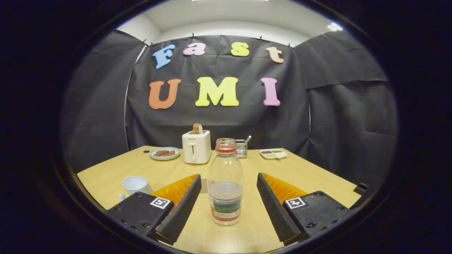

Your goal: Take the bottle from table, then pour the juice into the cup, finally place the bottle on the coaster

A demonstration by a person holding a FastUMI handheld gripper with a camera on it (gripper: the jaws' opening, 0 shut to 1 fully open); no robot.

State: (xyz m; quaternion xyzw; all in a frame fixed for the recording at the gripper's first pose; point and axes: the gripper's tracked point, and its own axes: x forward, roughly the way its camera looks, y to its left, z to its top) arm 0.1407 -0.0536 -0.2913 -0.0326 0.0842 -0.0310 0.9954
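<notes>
A clear bottle [225,183] with a red neck band, no cap and a little liquid in its lower part stands upright on the wooden table [310,173]. It sits between the two fingers of my gripper [229,181], which is open, with a gap on each side of the bottle. A white cup [135,184] stands to the left, just beyond the left finger. A brown coaster [203,186] peeks out behind the bottle, beside the left fingertip, mostly hidden.
At the back of the table stand a white toaster [196,147] with a slice of bread, a plate [164,153] of food to its left, a metal holder [241,148] behind the bottle, and a small divided dish [273,153] on the right.
</notes>
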